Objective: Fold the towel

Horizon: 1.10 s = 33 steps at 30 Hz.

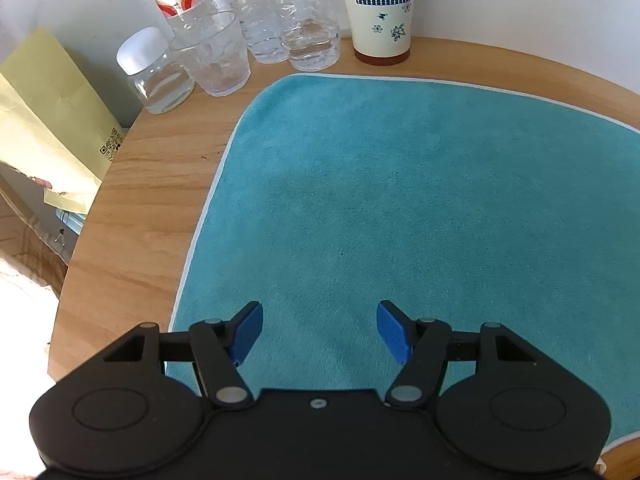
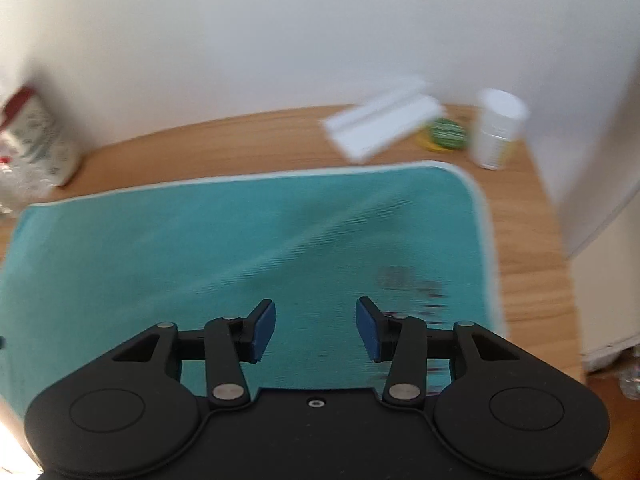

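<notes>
Wooden tabletop carries the teal towel spread flat in one layer, so no fold is made yet. Left gripper and right gripper hover over it, fingers wide apart and empty; every fold remains.

Water bottles: tops cut off by the frame's upper edge.
Patterned cup: rim cut off likewise.
Towel: surface motion-blurred; dark marking near right hem unreadable.
White container: blurred, label illegible.
</notes>
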Each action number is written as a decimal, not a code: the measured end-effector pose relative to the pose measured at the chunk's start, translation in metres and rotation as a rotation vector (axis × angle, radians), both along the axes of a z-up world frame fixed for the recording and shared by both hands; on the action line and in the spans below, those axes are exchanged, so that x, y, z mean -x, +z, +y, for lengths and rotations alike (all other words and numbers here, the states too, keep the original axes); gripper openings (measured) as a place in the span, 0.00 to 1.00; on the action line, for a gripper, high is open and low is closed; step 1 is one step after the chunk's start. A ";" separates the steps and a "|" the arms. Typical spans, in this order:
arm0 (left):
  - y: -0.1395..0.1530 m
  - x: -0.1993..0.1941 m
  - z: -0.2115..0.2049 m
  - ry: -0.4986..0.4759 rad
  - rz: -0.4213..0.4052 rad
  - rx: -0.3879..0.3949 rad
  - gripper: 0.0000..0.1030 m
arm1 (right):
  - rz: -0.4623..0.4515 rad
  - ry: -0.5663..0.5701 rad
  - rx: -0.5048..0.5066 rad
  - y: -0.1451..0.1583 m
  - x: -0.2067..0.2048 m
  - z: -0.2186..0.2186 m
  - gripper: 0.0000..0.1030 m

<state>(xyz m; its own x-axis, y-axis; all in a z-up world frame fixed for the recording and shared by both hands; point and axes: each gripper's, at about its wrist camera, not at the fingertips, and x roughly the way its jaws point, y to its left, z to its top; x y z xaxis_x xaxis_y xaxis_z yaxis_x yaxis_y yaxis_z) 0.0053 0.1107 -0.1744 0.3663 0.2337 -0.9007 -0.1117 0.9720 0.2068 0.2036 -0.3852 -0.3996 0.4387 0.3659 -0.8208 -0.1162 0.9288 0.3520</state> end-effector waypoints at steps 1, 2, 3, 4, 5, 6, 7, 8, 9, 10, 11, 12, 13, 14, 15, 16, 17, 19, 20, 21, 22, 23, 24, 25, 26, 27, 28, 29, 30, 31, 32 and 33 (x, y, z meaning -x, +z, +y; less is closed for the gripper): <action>0.001 0.001 0.000 0.003 -0.002 0.004 0.63 | -0.014 0.039 -0.001 0.007 0.002 0.018 0.54; 0.001 0.003 0.001 0.006 -0.004 0.006 0.63 | -0.028 0.062 0.001 0.012 0.002 0.031 0.55; 0.002 0.005 0.001 0.013 -0.005 0.005 0.63 | -0.042 0.090 0.002 0.017 0.003 0.044 0.56; 0.002 0.006 0.002 0.023 -0.005 0.005 0.63 | -0.056 0.134 0.003 0.023 0.003 0.060 0.56; 0.003 0.008 0.002 0.033 -0.006 0.007 0.63 | -0.063 0.161 0.006 0.026 0.003 0.070 0.56; 0.005 0.011 0.003 0.043 -0.010 0.014 0.63 | -0.076 0.207 0.025 0.031 0.003 0.085 0.56; 0.007 0.014 0.005 0.054 -0.017 0.023 0.63 | -0.089 0.247 0.042 0.037 0.002 0.100 0.56; 0.009 0.017 0.006 0.062 -0.022 0.036 0.63 | -0.103 0.270 0.052 0.039 0.001 0.108 0.56; 0.011 0.020 0.008 0.069 -0.024 0.050 0.63 | -0.124 0.300 0.048 0.041 0.000 0.118 0.56; 0.013 0.024 0.010 0.075 -0.027 0.059 0.63 | -0.131 0.333 0.046 0.045 -0.002 0.128 0.56; 0.014 0.027 0.012 0.087 -0.032 0.062 0.63 | -0.139 0.367 0.044 0.048 -0.003 0.139 0.56; 0.016 0.031 0.015 0.104 -0.036 0.057 0.63 | -0.152 0.401 0.046 0.052 -0.005 0.150 0.56; 0.016 0.034 0.018 0.128 -0.034 0.059 0.63 | -0.167 0.437 0.048 0.056 -0.006 0.162 0.55; 0.018 0.039 0.024 0.166 -0.033 0.066 0.63 | -0.184 0.480 0.044 0.060 -0.007 0.174 0.55; 0.019 0.043 0.030 0.204 -0.036 0.076 0.63 | -0.191 0.506 0.038 0.064 -0.008 0.183 0.55; 0.020 0.048 0.036 0.245 -0.040 0.089 0.63 | -0.196 0.531 0.032 0.066 -0.011 0.191 0.55; 0.021 0.053 0.042 0.286 -0.044 0.102 0.63 | -0.200 0.545 0.027 0.068 -0.013 0.196 0.55; 0.022 0.059 0.049 0.351 -0.056 0.114 0.63 | -0.204 0.596 -0.017 0.072 -0.021 0.211 0.53; 0.023 0.062 0.053 0.391 -0.068 0.116 0.63 | -0.207 0.628 -0.044 0.074 -0.026 0.220 0.51; 0.023 0.064 0.055 0.413 -0.076 0.116 0.63 | -0.216 0.658 -0.049 0.076 -0.028 0.230 0.48; 0.022 0.066 0.057 0.439 -0.082 0.117 0.63 | -0.225 0.688 -0.054 0.078 -0.031 0.239 0.46; 0.021 0.068 0.059 0.465 -0.085 0.119 0.63 | -0.235 0.718 -0.058 0.080 -0.034 0.248 0.46; 0.019 0.068 0.061 0.487 -0.084 0.125 0.63 | -0.244 0.746 -0.062 0.082 -0.036 0.258 0.46; 0.016 0.068 0.064 0.521 -0.081 0.137 0.63 | -0.250 0.769 -0.059 0.083 -0.038 0.267 0.44; 0.014 0.068 0.067 0.549 -0.080 0.148 0.63 | -0.254 0.789 -0.059 0.085 -0.040 0.275 0.43; 0.013 0.069 0.070 0.571 -0.081 0.157 0.63 | -0.246 0.801 -0.067 0.085 -0.043 0.282 0.43; 0.011 0.068 0.073 0.602 -0.083 0.169 0.63 | -0.236 0.813 -0.076 0.086 -0.046 0.288 0.42; 0.010 0.068 0.075 0.624 -0.085 0.173 0.63 | -0.219 0.820 -0.088 0.086 -0.049 0.296 0.39; 0.009 0.068 0.076 0.635 -0.087 0.174 0.63 | -0.202 0.828 -0.100 0.086 -0.053 0.304 0.37; 0.009 0.068 0.078 0.645 -0.089 0.178 0.63 | -0.187 0.834 -0.110 0.086 -0.056 0.311 0.37; 0.008 0.067 0.079 0.649 -0.090 0.179 0.63 | -0.175 0.834 -0.109 0.085 -0.058 0.316 0.37; 0.008 0.066 0.080 0.652 -0.089 0.177 0.63 | -0.164 0.834 -0.109 0.085 -0.059 0.321 0.37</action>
